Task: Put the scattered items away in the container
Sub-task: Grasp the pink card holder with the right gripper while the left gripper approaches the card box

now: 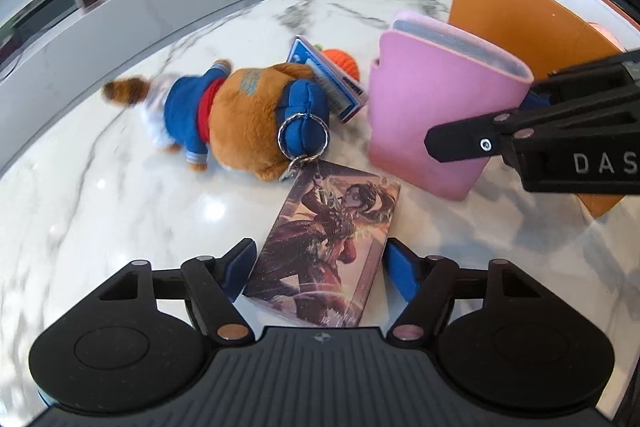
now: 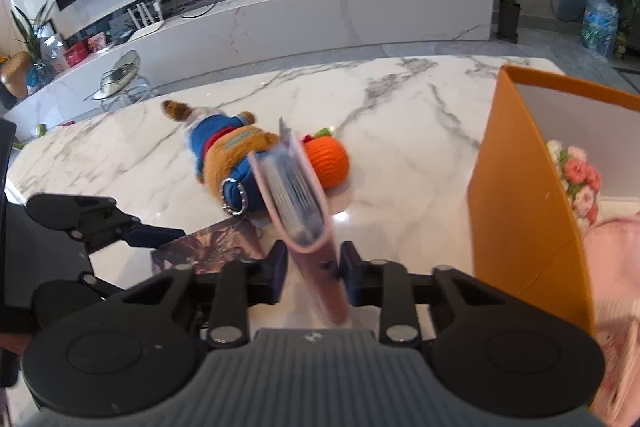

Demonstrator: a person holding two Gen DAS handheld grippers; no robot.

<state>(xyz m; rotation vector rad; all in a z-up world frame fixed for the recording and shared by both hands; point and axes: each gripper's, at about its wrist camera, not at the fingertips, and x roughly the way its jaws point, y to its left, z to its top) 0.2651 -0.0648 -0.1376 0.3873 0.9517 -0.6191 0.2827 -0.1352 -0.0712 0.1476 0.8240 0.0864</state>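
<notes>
My right gripper [image 2: 313, 277] is shut on a pink card holder [image 2: 298, 195] and holds it upright above the table; it also shows in the left wrist view [image 1: 432, 107]. My left gripper [image 1: 318, 267] is open, its fingers on either side of an illustrated card [image 1: 328, 247] that lies flat on the marble table [image 1: 120, 207]. A brown plush dog in a blue jacket [image 1: 240, 115] lies beyond, with a blue card [image 1: 328, 83] and an orange knitted ball [image 2: 328, 159] behind it. The orange box [image 2: 520, 195] stands to the right.
The box holds a knitted flower bunch [image 2: 576, 179] and something pink [image 2: 612, 247]. A keyring [image 1: 302, 139] hangs on the plush. A white TV bench [image 2: 320, 15] stands past the table's far edge.
</notes>
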